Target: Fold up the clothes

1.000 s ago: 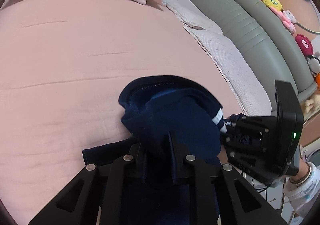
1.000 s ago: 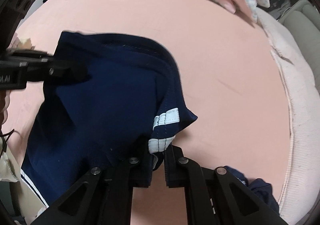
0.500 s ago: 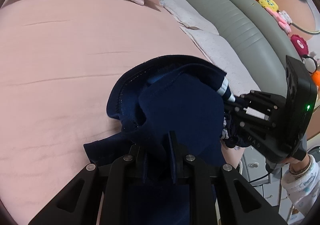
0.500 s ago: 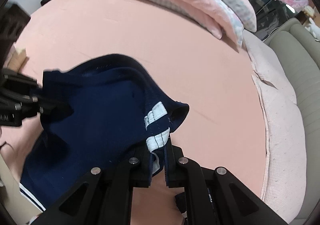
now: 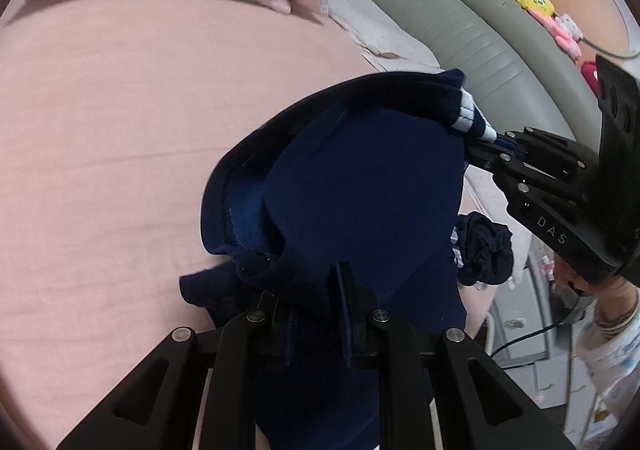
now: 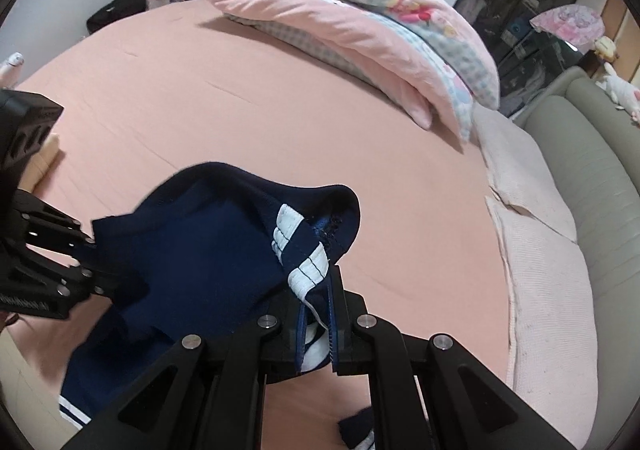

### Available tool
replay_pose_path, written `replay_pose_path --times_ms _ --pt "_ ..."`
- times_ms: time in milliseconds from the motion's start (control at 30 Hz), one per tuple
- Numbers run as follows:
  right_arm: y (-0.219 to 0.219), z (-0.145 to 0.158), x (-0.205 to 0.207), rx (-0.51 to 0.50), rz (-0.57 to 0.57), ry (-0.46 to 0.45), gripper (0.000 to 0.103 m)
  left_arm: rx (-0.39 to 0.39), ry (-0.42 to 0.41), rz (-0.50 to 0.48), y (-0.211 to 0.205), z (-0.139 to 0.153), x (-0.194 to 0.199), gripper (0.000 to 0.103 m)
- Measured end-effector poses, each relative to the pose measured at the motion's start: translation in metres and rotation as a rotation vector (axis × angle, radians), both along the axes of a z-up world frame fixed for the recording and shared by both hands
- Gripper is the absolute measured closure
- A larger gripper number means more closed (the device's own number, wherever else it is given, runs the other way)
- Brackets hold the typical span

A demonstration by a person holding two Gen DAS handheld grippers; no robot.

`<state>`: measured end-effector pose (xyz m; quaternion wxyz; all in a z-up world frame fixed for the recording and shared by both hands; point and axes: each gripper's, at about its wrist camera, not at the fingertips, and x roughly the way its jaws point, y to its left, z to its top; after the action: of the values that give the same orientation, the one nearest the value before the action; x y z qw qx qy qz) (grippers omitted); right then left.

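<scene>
Navy garment (image 5: 360, 186) held aloft over pink bed sheet (image 5: 120, 110), gripped at two points and hanging slack between them; judged a spreading hold, to open the cloth out before laying it flat for folding. Left gripper (image 5: 316, 314) clamped narrow on a thick bunch of plain navy fabric, cloth filling the gap between the jaws and draping below. Right gripper (image 6: 318, 314) closed on the white-striped hem (image 6: 304, 270), striped edge pinched between the jaws and rising above the fingertips. Seen from the left wrist, right gripper at the far corner of the garment, stripes just at its tips. Garment clear of the sheet for most of its span; lowest part out of view, contact with the bed not determinable. Second dark bundle (image 5: 484, 246) lying crumpled near the bed edge, apart from the held piece. Folded quilt (image 6: 360, 34) at the far side, well apart.
</scene>
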<state>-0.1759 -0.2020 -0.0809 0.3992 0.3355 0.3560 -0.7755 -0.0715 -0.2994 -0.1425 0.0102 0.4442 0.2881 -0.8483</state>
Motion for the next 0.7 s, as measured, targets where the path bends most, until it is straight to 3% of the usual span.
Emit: replay_pose_path --times_ms 100,233,400,600,700 --pt "-0.014 0.001 -0.016 -0.004 0.019 -0.032 0.097 -0.046 -0.007 0.017 -0.002 0.011 0.001 0.079" --pt "-0.015 0.003 -0.016 -0.031 0.034 -0.080 0.097 -0.239 0.028 -0.034 0.010 0.036 0.001 0.054" --pt "-0.019 0.001 -0.009 -0.056 0.080 -0.119 0.097 -0.451 0.055 -0.130 0.031 0.060 -0.001 0.050" --pt "-0.028 -0.006 0.000 -0.067 0.122 -0.193 0.097 -0.517 0.057 -0.140 0.028 0.072 -0.004 0.050" --pt "-0.033 -0.009 0.006 -0.062 0.141 -0.205 0.097 -0.501 0.088 -0.141 0.018 0.081 0.009 0.050"
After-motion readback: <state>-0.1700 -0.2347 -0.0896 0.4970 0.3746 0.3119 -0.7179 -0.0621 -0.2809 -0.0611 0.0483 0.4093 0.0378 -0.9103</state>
